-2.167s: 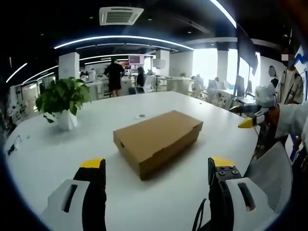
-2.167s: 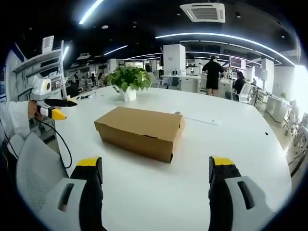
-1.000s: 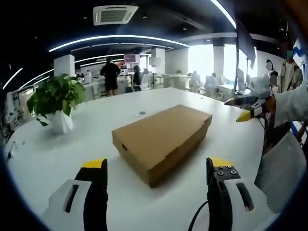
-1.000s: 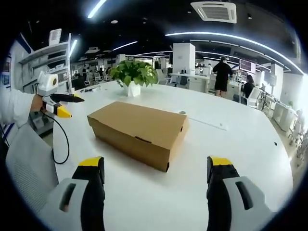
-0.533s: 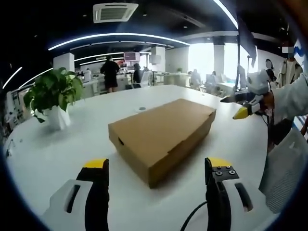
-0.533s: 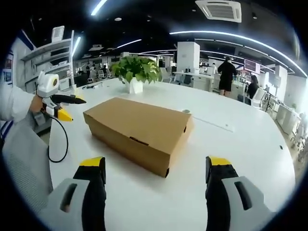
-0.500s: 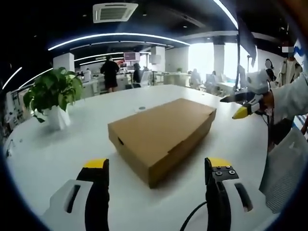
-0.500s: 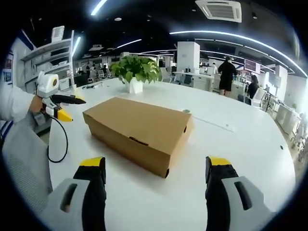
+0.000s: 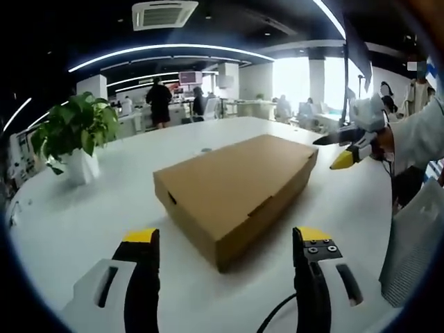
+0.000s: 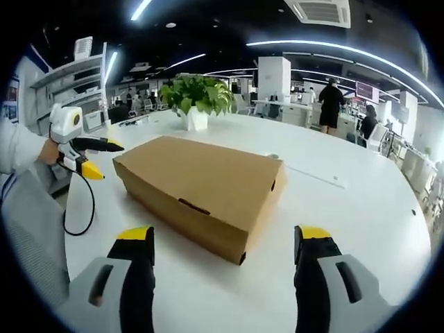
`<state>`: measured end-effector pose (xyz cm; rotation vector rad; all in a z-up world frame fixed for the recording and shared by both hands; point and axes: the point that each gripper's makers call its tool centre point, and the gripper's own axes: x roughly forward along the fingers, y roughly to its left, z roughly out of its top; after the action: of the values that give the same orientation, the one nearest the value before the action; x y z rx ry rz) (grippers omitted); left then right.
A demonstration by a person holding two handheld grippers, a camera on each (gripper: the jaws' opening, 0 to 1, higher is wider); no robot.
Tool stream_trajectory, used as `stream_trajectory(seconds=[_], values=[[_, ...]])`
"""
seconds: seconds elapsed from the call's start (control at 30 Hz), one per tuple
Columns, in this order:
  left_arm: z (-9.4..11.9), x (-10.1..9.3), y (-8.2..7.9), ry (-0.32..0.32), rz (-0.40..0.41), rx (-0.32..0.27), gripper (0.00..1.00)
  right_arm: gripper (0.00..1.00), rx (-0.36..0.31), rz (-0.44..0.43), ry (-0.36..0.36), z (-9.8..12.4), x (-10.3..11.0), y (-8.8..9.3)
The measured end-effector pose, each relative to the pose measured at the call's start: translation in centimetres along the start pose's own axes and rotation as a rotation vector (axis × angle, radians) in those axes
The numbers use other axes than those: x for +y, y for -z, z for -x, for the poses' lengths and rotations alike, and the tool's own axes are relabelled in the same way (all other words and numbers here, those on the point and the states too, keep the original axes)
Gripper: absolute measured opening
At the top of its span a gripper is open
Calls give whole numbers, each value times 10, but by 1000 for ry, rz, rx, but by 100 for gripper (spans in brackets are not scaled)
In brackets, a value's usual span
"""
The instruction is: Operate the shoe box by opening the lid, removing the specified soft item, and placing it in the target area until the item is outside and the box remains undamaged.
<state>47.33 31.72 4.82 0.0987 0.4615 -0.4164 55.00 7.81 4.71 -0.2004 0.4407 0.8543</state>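
Both claws are seen wide open and nothing is held in them. At the bottom of the left gripper view the left claw [image 9: 225,239] is raised over the white counter [image 9: 62,229], with the brown shoe box [image 9: 236,184] lying just ahead between its jaws, not touched. In the right gripper view the right claw [image 10: 223,239] is placed the same way before the box [image 10: 201,184].

The box is lying flat in the middle of the counter with its lid closed. In the left gripper view its long axis is running from the near left to the far right, and one short end with a small hole is turned to the camera. In the right gripper view a long side with a small tab slot is turned to the camera.

The right claw [image 9: 345,148] can be seen at the right of the left gripper view, held by a hand in a white sleeve, beside the far end of the box. The left claw [image 10: 87,158] is seen at the left of the right gripper view, near the other end.

A potted plant [image 9: 73,135] is standing behind the box. What is inside the box is hidden. People far behind are too small to make out.
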Motion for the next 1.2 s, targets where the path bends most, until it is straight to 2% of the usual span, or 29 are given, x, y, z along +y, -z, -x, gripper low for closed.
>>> stream_trajectory(seconds=[0.27,0.47,0.73,1.07,1.2], values=[[-6,-2,5,7,17,15,76,76,4,2,-18,-12,2,1],[-12,-2,0,2,18,4,72,74,10,11,-27,-15,2,1],[-22,0,4,9,21,10,66,67,23,40,-27,-18,-1,2],[-28,3,4,-2,15,19,57,51,17,71,-53,-21,2,0],[-28,8,5,-25,7,25,52,48,19,74,-46,-21,1,0]])
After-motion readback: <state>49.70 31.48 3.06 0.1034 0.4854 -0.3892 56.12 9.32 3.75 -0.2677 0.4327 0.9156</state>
